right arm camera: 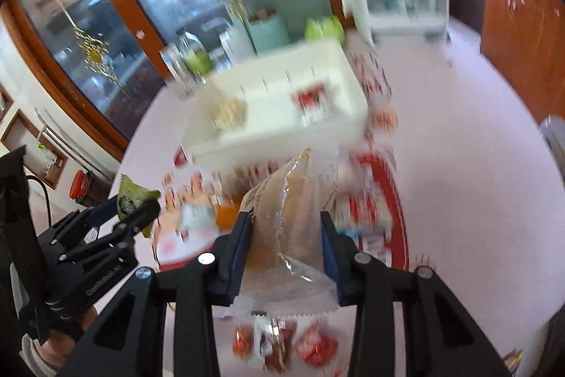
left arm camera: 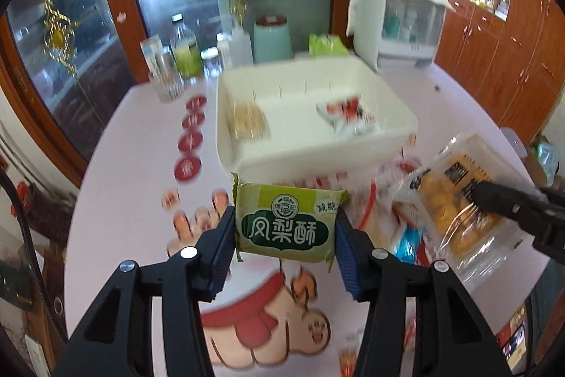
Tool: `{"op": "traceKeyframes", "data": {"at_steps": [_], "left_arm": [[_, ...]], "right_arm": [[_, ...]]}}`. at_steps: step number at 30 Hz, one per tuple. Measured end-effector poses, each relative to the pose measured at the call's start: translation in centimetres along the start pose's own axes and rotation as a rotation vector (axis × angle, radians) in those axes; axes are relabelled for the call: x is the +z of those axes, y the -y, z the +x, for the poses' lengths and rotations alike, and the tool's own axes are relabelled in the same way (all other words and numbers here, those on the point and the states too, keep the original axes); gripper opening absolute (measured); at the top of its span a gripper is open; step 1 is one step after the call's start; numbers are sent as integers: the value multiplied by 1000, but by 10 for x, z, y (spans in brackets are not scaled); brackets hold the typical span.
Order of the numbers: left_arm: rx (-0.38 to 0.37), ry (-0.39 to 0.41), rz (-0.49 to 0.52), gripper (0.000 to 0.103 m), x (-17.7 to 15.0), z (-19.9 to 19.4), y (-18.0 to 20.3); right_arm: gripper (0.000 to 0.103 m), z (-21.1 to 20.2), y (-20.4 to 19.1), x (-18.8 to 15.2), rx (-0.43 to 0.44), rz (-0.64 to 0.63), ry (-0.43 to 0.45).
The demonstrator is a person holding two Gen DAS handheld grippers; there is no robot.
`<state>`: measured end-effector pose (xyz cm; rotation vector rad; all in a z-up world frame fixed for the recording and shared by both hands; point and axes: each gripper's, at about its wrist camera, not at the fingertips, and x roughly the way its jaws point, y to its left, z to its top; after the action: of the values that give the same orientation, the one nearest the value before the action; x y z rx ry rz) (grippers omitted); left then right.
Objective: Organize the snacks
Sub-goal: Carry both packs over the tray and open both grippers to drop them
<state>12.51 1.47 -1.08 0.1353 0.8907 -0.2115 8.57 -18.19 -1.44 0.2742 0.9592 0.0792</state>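
My left gripper [left arm camera: 285,228] is shut on a green snack packet [left arm camera: 286,221] with white Chinese lettering, held above the table. My right gripper [right arm camera: 286,242] is shut on a clear packet of yellow pastry [right arm camera: 296,218]; the left wrist view shows that packet [left arm camera: 455,196] at the right with the right gripper's fingers [left arm camera: 508,204] on it. In the right wrist view the left gripper [right arm camera: 136,211] with the green packet [right arm camera: 132,196] is at the left. Ahead stands a white bin [left arm camera: 317,147] holding a beige snack [left arm camera: 247,121] and a red-and-white packet [left arm camera: 348,115].
Several small red snack packets [right arm camera: 282,345] lie on the pink cartoon-printed table [left arm camera: 134,136] below my right gripper. Bottles and glasses [left arm camera: 176,59], a mint canister [left arm camera: 272,39] and a white cabinet box [left arm camera: 395,23] stand behind the bin. Wooden cupboards [left arm camera: 494,66] line the right.
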Motion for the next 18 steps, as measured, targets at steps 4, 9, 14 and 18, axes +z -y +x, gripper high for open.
{"op": "traceKeyframes", "data": {"at_steps": [4, 9, 14, 18], "left_arm": [[25, 47, 11, 50, 35, 1, -5], [59, 89, 20, 50, 82, 16, -11], [97, 89, 18, 50, 122, 47, -17], [127, 73, 11, 50, 140, 78, -21]], "right_arm": [[38, -5, -15, 44, -16, -42, 90], [38, 6, -24, 105, -47, -55, 184], [38, 32, -30, 146, -70, -64, 212], [39, 59, -33, 168, -86, -64, 206]]}}
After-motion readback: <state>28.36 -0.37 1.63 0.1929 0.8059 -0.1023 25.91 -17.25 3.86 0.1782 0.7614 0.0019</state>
